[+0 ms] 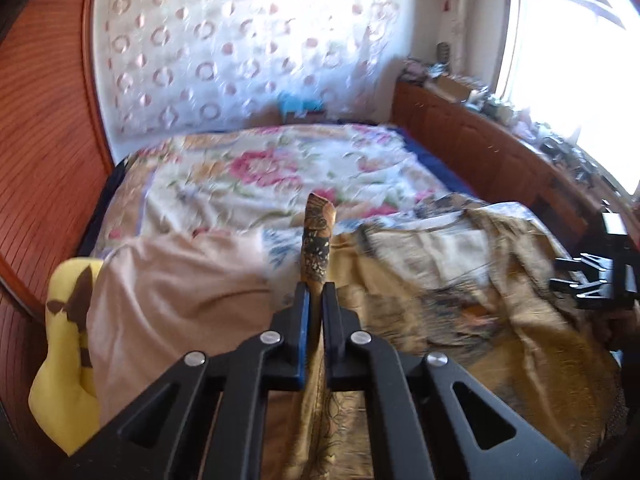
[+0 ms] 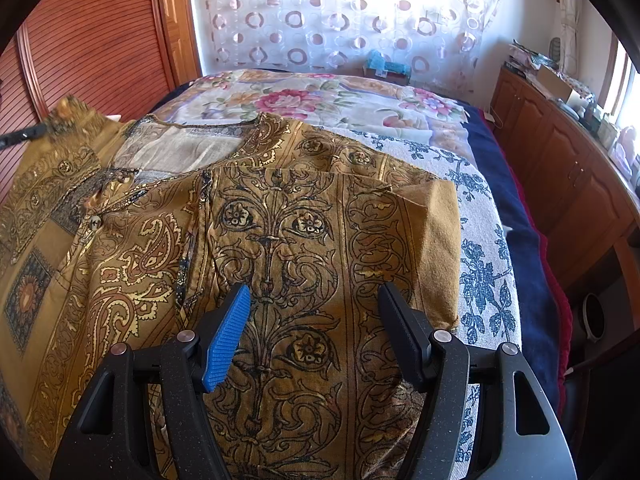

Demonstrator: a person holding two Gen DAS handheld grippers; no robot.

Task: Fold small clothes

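1. Garment (image 2: 280, 240): I see a mustard-gold top printed with black scrollwork and paisley, lying spread on the bed. Its neckline faces the far end, and one button shows near the left of the right wrist view. The near panel lies folded over the rest.

2. Left gripper (image 1: 316, 292): my left fingers are closed tight on a pinched ridge of the gold fabric, which stands up beyond the fingertips as a narrow printed strip. The rest of the cloth trails down from the grip onto the bed. This view is blurred.

3. Right gripper (image 2: 314, 300): my right fingers stand wide apart above the folded panel, blue ribbed pad (image 2: 226, 340) on the left one. Nothing is between the pads; I cannot tell whether the tips touch the cloth.

4. White cloth with blue flowers (image 2: 480, 280): lies under the garment, showing along its right edge.

5. Pale pink cloth (image 1: 168, 280): lies left of the garment in the left wrist view, with a yellow item bearing brown butterflies (image 1: 72, 320) beside it.

6. Bed (image 2: 532, 240): covered by a floral spread with pink roses (image 1: 260, 168); a dark blue blanket shows at the right edge.

7. Surroundings: a sheer curtain with ring pattern (image 2: 340, 12) behind the bed, a wooden slatted door (image 2: 92, 52) on the left, a wooden cabinet (image 2: 560, 168) with clutter on top along the right.
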